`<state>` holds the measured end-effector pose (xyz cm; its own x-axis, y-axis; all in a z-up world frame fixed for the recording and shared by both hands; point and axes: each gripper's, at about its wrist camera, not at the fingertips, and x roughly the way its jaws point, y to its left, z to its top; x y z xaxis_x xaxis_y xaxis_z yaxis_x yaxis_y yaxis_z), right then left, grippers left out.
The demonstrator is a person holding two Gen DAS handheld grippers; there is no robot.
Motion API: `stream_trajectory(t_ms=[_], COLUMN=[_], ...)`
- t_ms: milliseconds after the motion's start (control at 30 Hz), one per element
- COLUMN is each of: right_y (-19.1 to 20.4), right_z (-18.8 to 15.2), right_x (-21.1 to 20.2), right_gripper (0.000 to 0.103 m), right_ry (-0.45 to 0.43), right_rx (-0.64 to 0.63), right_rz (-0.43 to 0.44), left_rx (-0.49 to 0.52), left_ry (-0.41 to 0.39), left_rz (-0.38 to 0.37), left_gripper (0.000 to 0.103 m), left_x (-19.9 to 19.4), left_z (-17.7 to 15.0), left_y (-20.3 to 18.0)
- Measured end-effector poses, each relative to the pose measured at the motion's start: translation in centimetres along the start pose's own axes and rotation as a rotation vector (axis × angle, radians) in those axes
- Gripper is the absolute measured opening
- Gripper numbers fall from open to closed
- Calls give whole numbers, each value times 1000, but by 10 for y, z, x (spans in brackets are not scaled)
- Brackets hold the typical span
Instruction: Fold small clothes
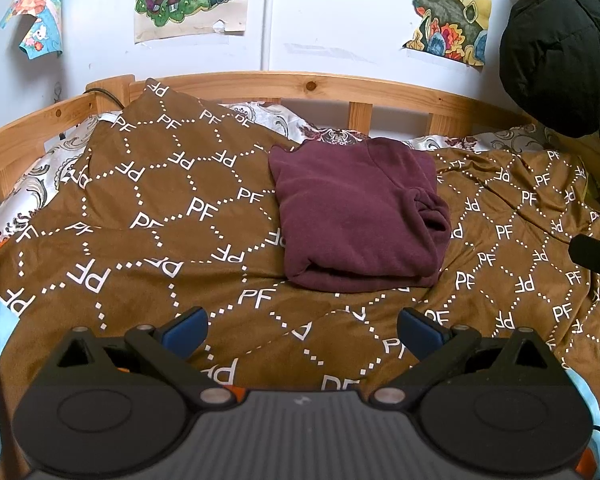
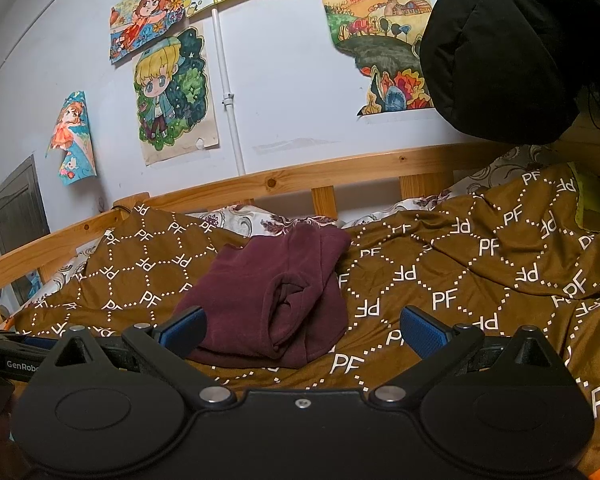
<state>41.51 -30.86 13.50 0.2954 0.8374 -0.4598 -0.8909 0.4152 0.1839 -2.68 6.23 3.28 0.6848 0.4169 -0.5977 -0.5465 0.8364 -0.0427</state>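
Maroon sweater (image 1: 356, 216) lies folded into a compact bundle on the brown blanket (image 1: 160, 208) that covers the bed, nearer the bed's far edge than its near edge, roughly midway along the wooden rail (image 1: 300, 84). One cuff or sleeve opening shows on the bundle's right side, rolled and slightly gaping. In the right wrist view the same sweater (image 2: 268, 296) sits just beyond the claw, its near corner partly hidden behind the left blue pad. Blanket is patterned with white dotted hexagons and "PF" lettering, rumpled toward the bed's right end. A paler floral sheet (image 1: 28, 184) shows along the far edge and at the left end, beneath the blanket. Left claw (image 1: 302, 330): jaws spread wide, nothing between them, hovering above bare blanket at the near edge, well short of the sweater. Right claw (image 2: 302, 330): jaws likewise wide apart, holding nothing, low over the blanket at the near edge; whether the left pad touches the sweater cannot be told. A black tip of the other tool pokes in at the right edge of the left wrist view. Behind the rail, a white wall with colourful drawings (image 2: 172, 96) taped up, a white pipe (image 2: 228, 96) running down it. Dark padded jacket (image 2: 516, 48) hangs at the upper right, over the bed's right end.
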Motion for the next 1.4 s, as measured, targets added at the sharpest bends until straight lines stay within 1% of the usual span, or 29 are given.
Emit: stream_trajectory(t_ms=[433, 500, 600, 667, 800, 933, 1400], right_y=[-1, 0, 0, 0, 0, -3, -2], right_z=[0, 0, 0, 0, 0, -2, -6], right_x=[0, 0, 0, 0, 0, 1, 1], right_gripper=[102, 102, 102, 102, 102, 102, 102], right_ry=[1, 2, 2, 2, 2, 6, 9], right_rx=[1, 0, 0, 0, 0, 2, 0], right_rz=[-2, -2, -2, -3, -2, -3, -5], left_rx=[1, 3, 27, 25, -15, -27, 14], left_ry=[2, 15, 47, 59, 50, 58, 36], left_rz=[-1, 4, 43, 38, 43, 32, 35], left_gripper=[102, 102, 102, 102, 102, 102, 102], left_x=[-1, 0, 3, 5, 5, 6, 4], left_z=[-2, -2, -2, -3, -2, 1, 1], left_y=[0, -1, -2, 1, 8, 13, 10])
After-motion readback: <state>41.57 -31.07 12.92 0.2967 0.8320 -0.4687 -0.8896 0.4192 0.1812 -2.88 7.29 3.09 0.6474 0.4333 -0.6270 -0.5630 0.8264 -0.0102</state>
